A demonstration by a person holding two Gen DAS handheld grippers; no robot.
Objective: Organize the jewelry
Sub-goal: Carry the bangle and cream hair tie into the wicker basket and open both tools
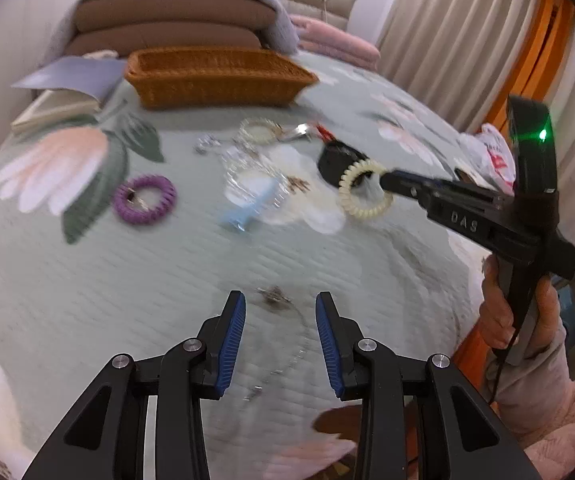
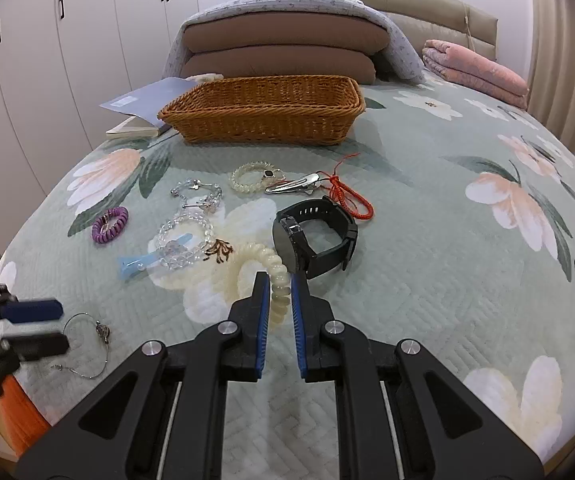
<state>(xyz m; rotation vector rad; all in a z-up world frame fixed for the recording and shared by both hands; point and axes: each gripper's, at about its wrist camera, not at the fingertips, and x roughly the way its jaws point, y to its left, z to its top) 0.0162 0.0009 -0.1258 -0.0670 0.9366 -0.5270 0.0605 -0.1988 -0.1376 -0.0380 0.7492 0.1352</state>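
Nearest the right wrist camera, the right gripper [image 2: 279,284] has its blue-padded fingers [image 2: 262,300] pinching the cream spiral hair tie [image 2: 265,270], which from the left wrist view hangs off the fingertips as a loop, above the bed [image 2: 427,240]. The left gripper [image 1: 280,312] holds its fingers spread with nothing between them, poised over a thin silver chain necklace [image 2: 91,340] that lies near the edge of the floral quilt. Just past the held tie stands a black watch [image 2: 319,236] on its side, with a clear bead bracelet [image 2: 181,244] and a light blue clip [image 2: 139,266] to its left. Farther left lies a purple spiral hair tie [image 2: 110,225]. Beyond these rest a silver hair clip [image 2: 293,184], a red cord [image 2: 347,196], a pale bead bracelet [image 2: 251,178] and a crystal bracelet [image 2: 197,196]. Farther back sits a wicker basket [image 2: 263,120], apart from the jewelry, and behind it brown pillows [image 2: 283,48] stacked against the headboard.
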